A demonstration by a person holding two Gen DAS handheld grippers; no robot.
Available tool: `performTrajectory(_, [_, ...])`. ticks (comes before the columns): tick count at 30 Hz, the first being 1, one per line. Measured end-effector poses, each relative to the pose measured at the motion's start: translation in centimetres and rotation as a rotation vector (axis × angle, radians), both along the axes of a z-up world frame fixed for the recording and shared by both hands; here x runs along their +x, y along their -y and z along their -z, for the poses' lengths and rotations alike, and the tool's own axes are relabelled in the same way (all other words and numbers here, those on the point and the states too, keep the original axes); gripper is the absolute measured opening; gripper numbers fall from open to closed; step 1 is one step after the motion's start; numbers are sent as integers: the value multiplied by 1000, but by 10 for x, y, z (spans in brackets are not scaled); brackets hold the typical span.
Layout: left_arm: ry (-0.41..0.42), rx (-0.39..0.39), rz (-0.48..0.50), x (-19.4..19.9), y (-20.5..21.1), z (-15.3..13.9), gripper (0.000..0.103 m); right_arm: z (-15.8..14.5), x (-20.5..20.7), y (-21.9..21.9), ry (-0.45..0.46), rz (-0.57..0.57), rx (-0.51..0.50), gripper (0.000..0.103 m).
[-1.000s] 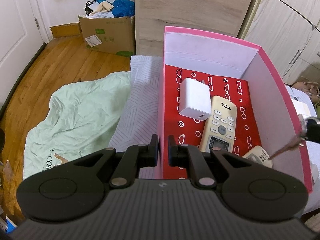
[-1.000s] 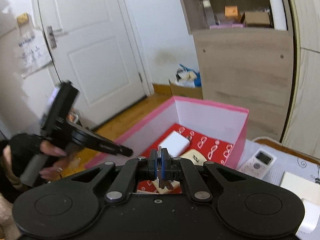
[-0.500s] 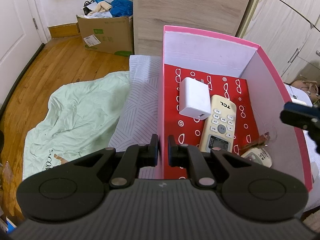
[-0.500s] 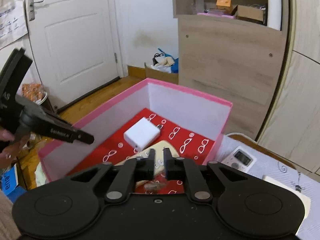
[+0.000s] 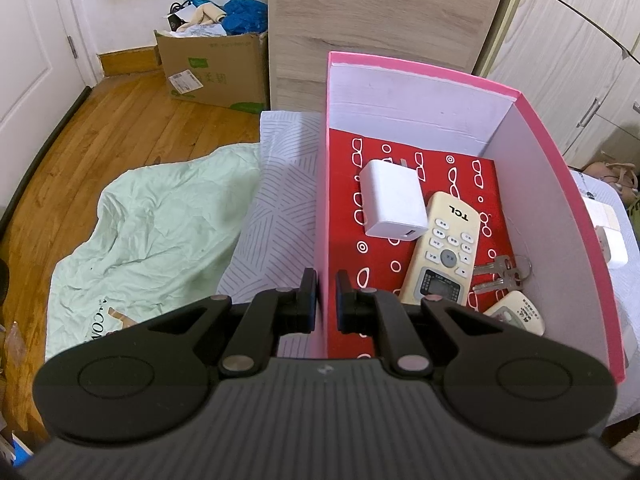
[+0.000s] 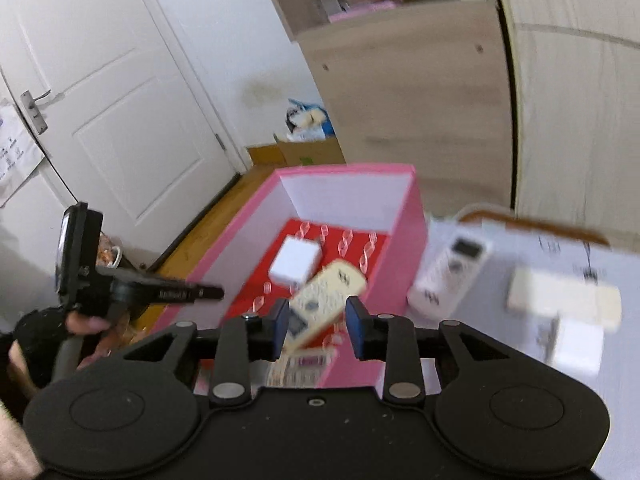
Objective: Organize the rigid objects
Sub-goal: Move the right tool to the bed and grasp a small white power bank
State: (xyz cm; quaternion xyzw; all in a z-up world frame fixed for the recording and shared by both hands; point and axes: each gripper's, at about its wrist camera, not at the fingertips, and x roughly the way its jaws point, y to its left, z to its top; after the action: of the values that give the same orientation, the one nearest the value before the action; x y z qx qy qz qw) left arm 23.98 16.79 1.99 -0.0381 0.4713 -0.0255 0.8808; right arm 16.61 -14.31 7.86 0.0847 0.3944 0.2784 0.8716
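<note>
A pink box (image 5: 560, 200) with a red patterned floor holds a white charger (image 5: 392, 200), a cream TCL remote (image 5: 444, 248), a bunch of keys (image 5: 500, 274) and a small white device (image 5: 520, 316). My left gripper (image 5: 326, 298) is shut on the box's left wall near its front corner. In the blurred right wrist view, my right gripper (image 6: 316, 324) hovers above the box's near end. Its jaws are opening and hold nothing. The remote (image 6: 324, 292) and charger (image 6: 296, 262) show beyond them. The left gripper (image 6: 212, 293) is seen at the box's far wall.
On the cloth right of the box lie a white remote (image 6: 448, 272) and white blocks (image 6: 560, 300). A green sheet (image 5: 152, 232) and a striped cloth (image 5: 280, 200) lie left of the box. A cardboard box (image 5: 216, 72) stands on the wooden floor by a wardrobe (image 5: 380, 12).
The right gripper opened and let the keys go; they now lie in the box beside the remote. It then drew back and rolled. The left gripper kept its hold.
</note>
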Motion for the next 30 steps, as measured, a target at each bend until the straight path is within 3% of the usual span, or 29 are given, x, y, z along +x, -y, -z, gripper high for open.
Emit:
performTrajectory(2, [-5,-13,-3,0,-3,0,8,1,-9,9,-13,-5,-12,36])
performTrajectory(5, [-8,-28,-6,0,-6,1,8,11,-19,26,-71,8,-21,45])
performTrajectory(16, [-17,-5,-29,1,-4,0,9,79,-28,59,-325,43,-158,46])
performTrajectory(22, [-15,23,-39,0,4,0,9,95,-34,38,-350,-27,-224,46])
performTrajectory(25, [-15,28,-40,0,6,-1,9,99,-39,33,-318,4,-267,46])
performTrajectory(28, [-11,36,-33,-1,7,0,9,104,-41,20,-247,-2,-380,46])
performTrajectory(30, [-8,43,-29,-1,8,0,9,112,-38,16,-269,-12,-400,46])
